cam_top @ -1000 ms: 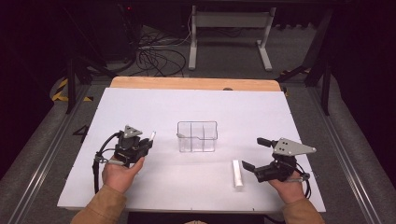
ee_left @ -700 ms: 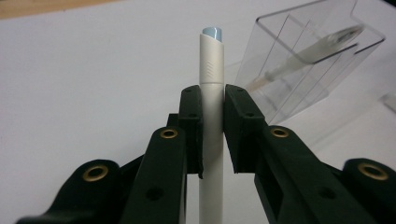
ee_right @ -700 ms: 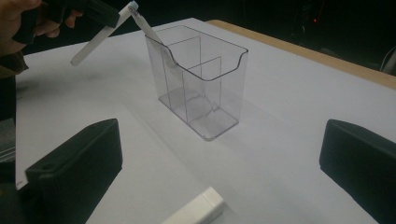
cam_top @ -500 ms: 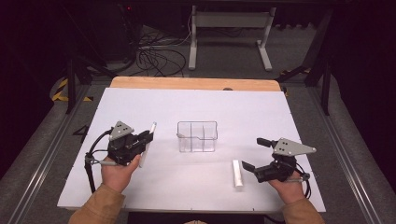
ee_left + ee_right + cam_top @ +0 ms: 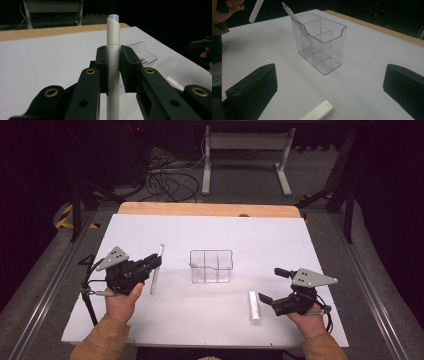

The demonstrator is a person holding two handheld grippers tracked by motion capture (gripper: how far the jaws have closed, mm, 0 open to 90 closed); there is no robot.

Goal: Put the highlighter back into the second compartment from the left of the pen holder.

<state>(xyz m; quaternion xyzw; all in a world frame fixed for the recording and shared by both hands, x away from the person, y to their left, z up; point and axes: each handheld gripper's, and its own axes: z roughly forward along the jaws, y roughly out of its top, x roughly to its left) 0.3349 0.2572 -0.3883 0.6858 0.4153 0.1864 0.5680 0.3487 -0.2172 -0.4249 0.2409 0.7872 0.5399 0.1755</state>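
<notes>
Leftward from the organizer (image 5: pixel 211 266) went left claw (image 5: pixel 153 261), gripping white pen (image 5: pixel 156 270).

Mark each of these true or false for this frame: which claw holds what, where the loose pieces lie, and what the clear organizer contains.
1. The left claw is shut on a white pen. True.
2. The right claw grips the white cap. False: it is open, and the cap lies on the table beside it.
3. The clear organizer has dividers inside. True.
4. The organizer is empty. False: a white stick leans in one end compartment.
</notes>
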